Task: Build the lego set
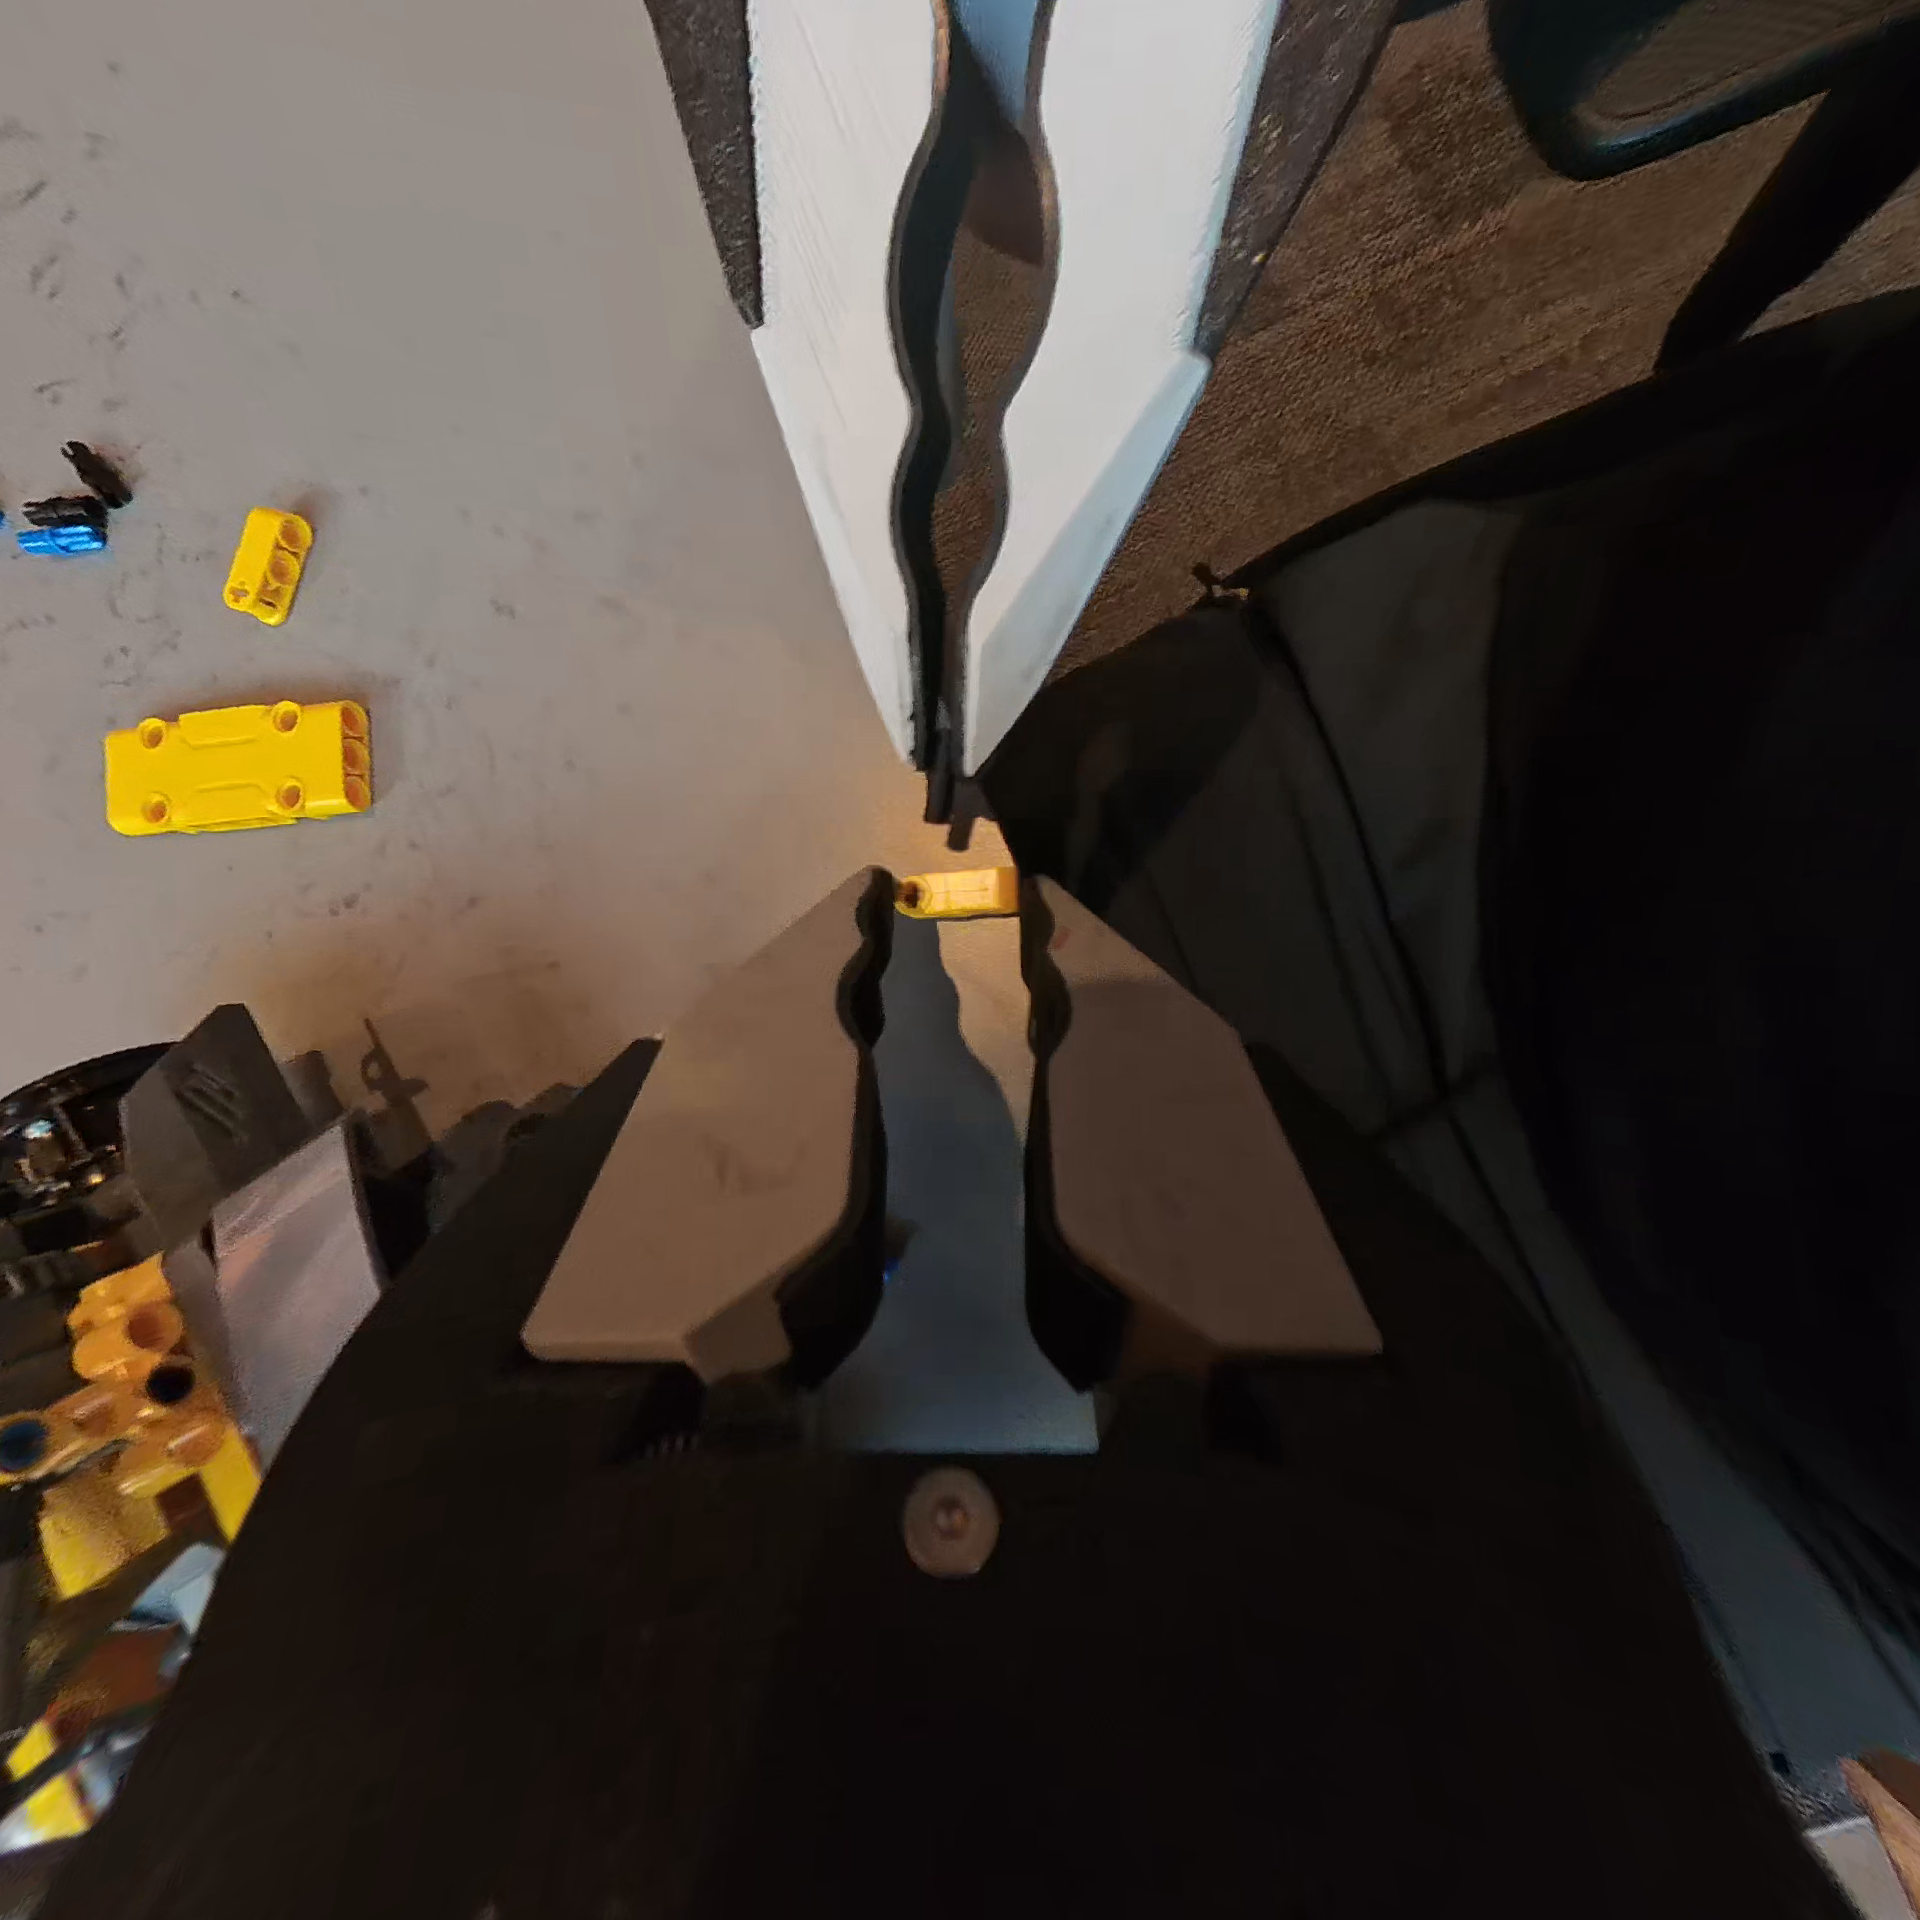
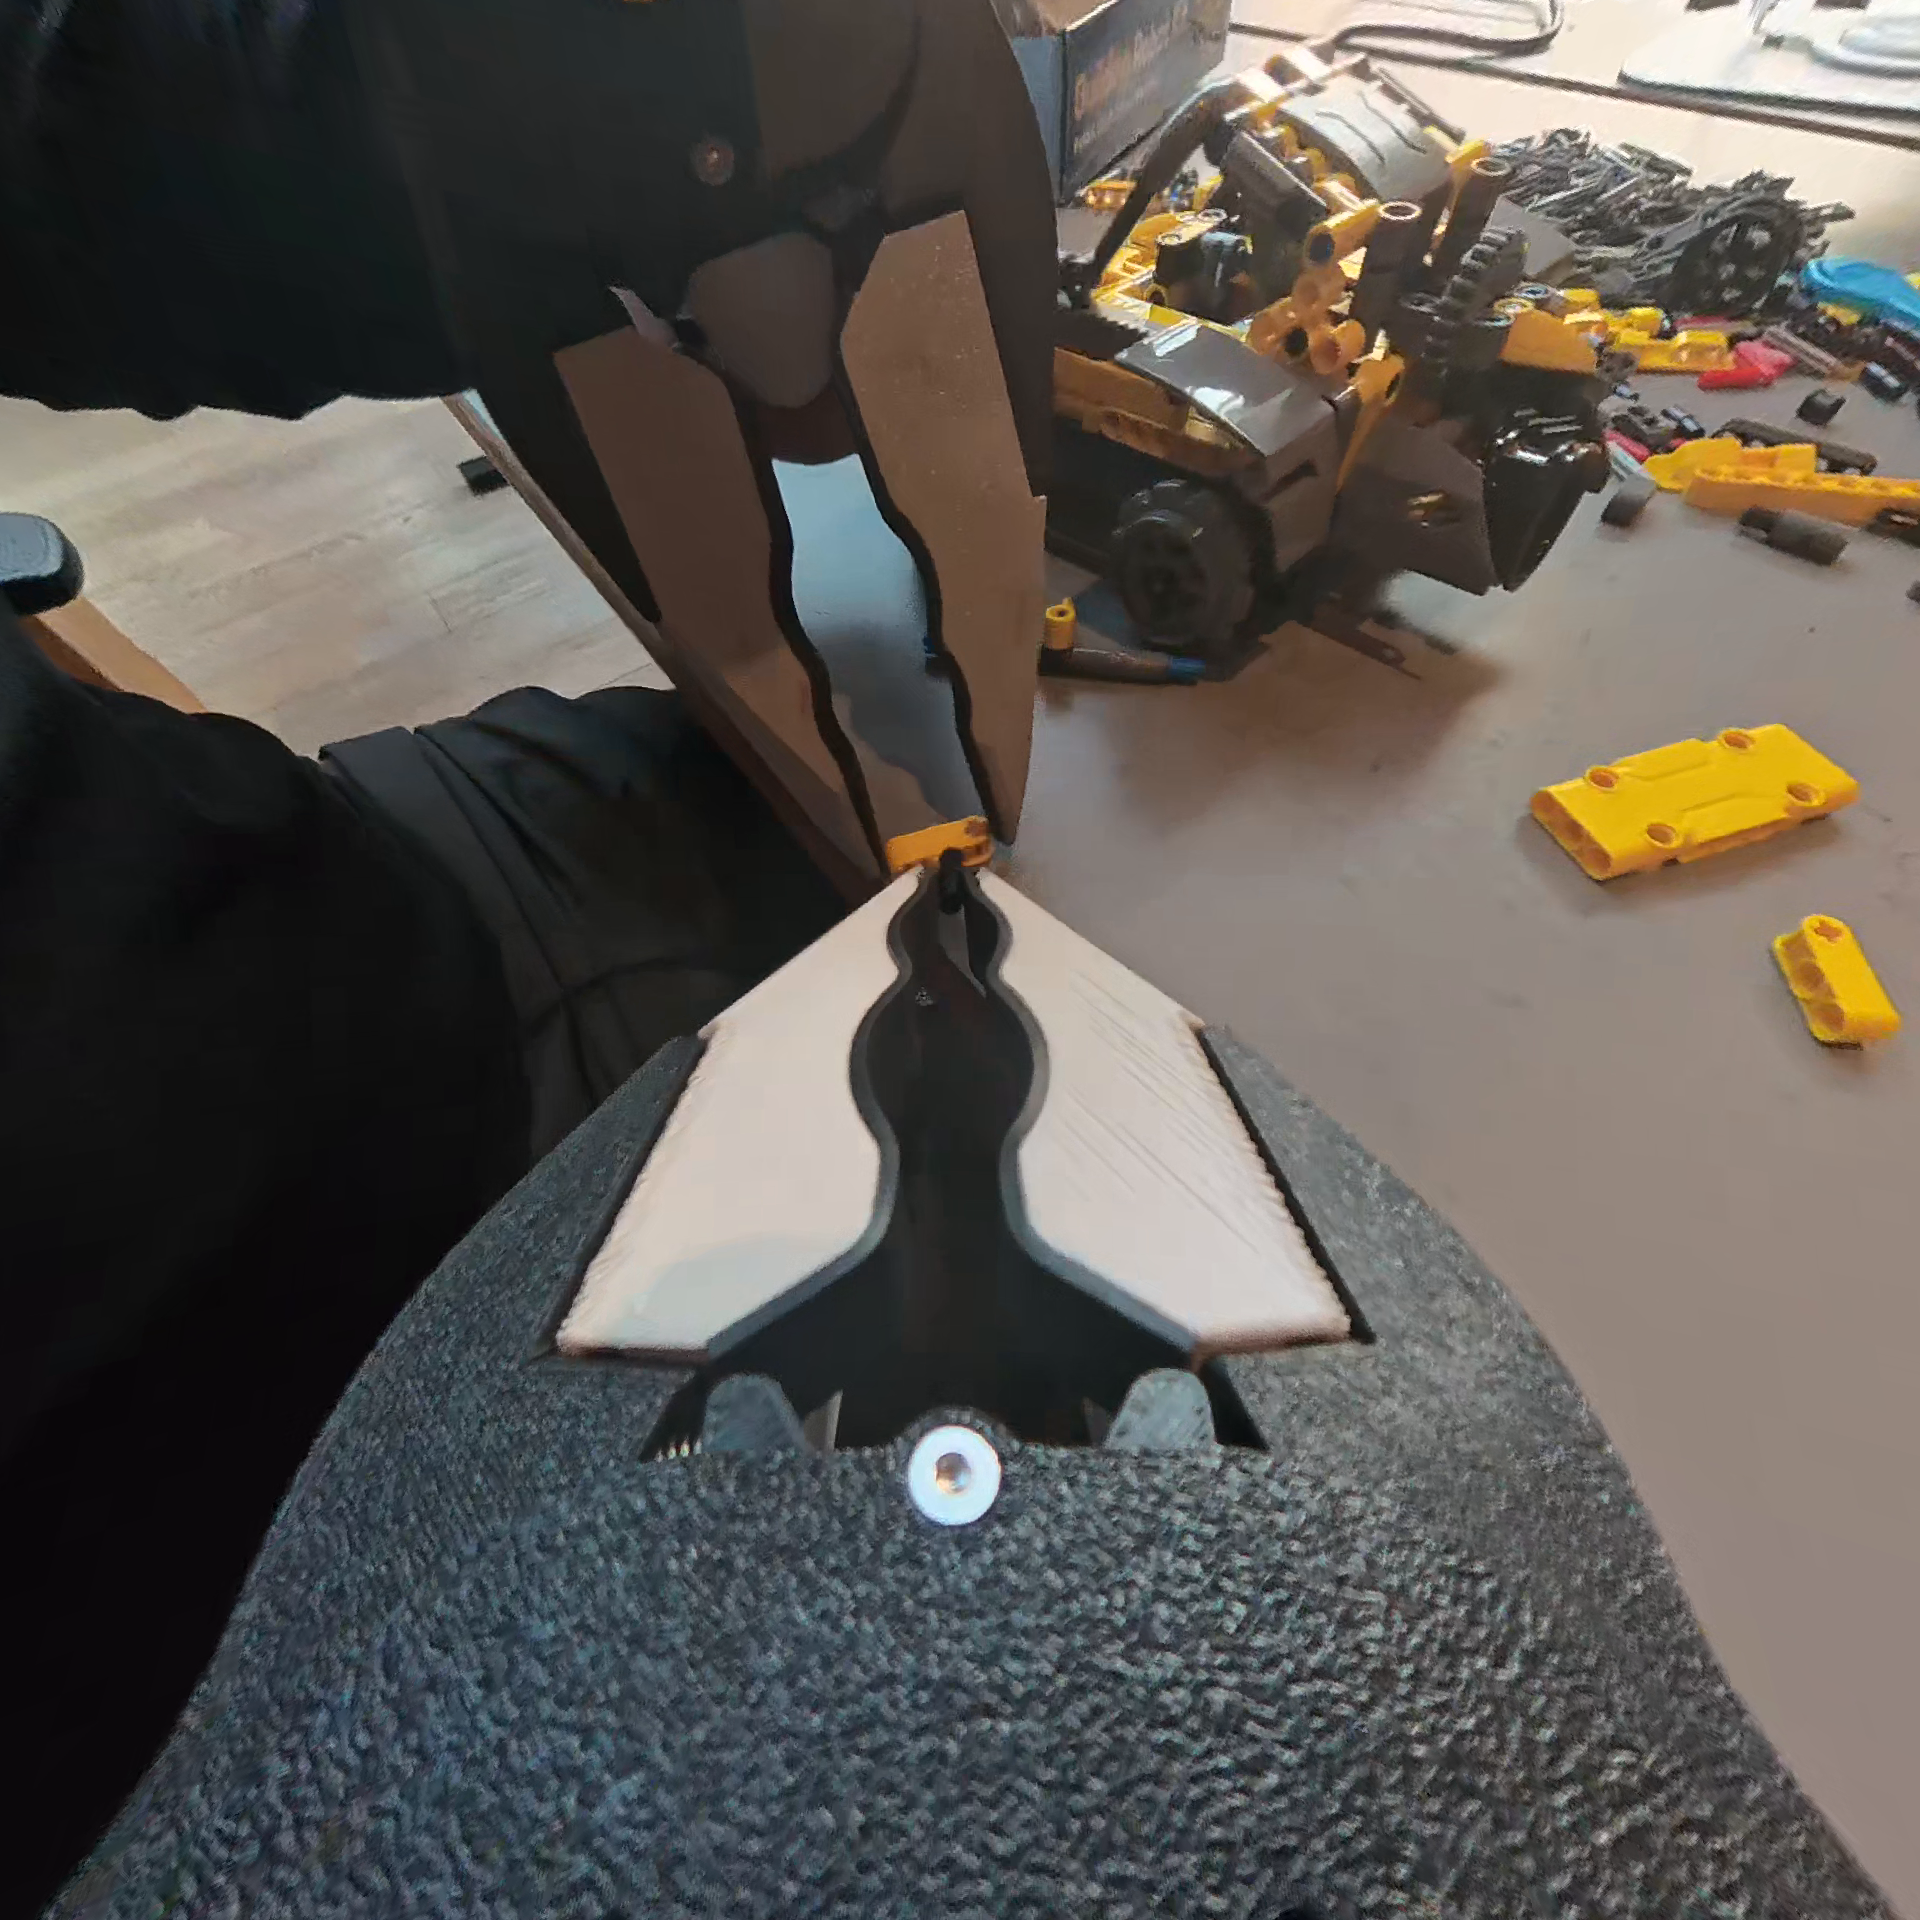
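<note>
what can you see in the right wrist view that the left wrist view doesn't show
Only the right: the whole yellow and grey model car and the scattered loose parts behind it. Only the left: three small pins, black and blue. Both: the left tool shut on a small yellow piece, the right tool shut on a black pin, and the yellow panel.

small brick (image 2: 1835, 977) beside panel (image 2: 1694, 800)

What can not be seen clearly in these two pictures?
- Left wrist view: the yellow-and-grey toy brick car is cut off by the left edge and partly hidden by the left gripper.
- Both views: whether the small black pin in the right gripper already enters the small yellow plastic brick; too small.
- Right wrist view: the far pile of dark loose parts is blurred.
</note>
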Demonstrator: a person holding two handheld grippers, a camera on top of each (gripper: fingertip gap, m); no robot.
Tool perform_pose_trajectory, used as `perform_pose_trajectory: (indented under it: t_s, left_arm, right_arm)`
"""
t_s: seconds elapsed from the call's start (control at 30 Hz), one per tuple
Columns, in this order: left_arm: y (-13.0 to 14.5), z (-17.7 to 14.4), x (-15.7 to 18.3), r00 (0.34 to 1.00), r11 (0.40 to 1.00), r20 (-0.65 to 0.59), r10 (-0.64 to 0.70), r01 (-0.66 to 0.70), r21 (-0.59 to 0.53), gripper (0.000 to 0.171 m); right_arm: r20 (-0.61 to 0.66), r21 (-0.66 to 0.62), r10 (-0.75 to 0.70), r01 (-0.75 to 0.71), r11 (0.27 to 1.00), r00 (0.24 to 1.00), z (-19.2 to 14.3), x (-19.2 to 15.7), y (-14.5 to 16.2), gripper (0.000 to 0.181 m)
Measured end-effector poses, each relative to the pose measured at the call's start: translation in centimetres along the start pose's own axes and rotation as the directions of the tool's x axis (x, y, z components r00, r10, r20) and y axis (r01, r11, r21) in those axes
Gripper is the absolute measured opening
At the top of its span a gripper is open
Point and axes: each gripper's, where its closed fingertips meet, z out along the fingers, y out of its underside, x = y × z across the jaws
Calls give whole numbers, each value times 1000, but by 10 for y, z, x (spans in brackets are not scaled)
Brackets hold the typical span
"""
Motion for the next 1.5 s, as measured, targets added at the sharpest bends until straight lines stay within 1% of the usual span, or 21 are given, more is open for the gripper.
perform_pose_trajectory:
  t_s: [0.07,0.13,0.27,0.4,0.53,0.67,0.8,0.97,1.07,1.27,1.33,1.43,1.5]
  left_arm:
    - [0,-1,3,1000,1000,-4,1,-1,26,21]
    - [1,-2,5,1000,999,-5,-5,5,38,21]
    - [4,-4,8,1000,999,-6,4,-3,49,21]
    - [6,-6,10,1000,998,-22,-1,3,66,21]
    - [8,-8,13,1000,997,-29,8,-6,79,21]
    - [10,-9,14,999,996,-37,9,-6,93,21]
    - [11,-10,15,999,994,-45,11,-6,111,21]
    - [12,-11,14,999,990,-42,-9,15,140,21]
    - [13,-11,16,998,988,-62,-14,23,150,21]
    - [13,-12,18,997,989,-79,5,7,148,21]
    - [14,-13,19,996,989,-84,8,4,147,21]
    - [16,-14,19,996,989,-90,8,6,150,21]
    - [17,-15,19,996,988,-93,6,9,156,21]
  right_arm:
    - [-29,-11,-34,34,999,999,5,1,4,4]
    - [-23,-20,-58,57,998,998,9,-3,8,5]
    - [-42,24,-86,87,996,995,12,-9,4,5]
    - [-47,28,-140,141,990,989,18,-14,7,5]
    - [-68,55,-181,185,981,981,21,-16,4,4]
    - [-86,68,-238,244,967,968,24,-18,4,5]
    - [-88,85,-262,269,959,961,26,-19,4,4]
    - [-116,80,-354,364,928,928,27,-19,3,4]
    - [-103,87,-392,401,912,914,28,-22,3,4]
    - [-68,87,-415,420,904,907,29,-22,6,5]
    - [-77,73,-460,465,882,885,31,-23,6,5]
    - [-107,32,-552,558,829,827,32,-24,4,5]
    - [-134,1,-620,626,780,773,33,-23,3,4]
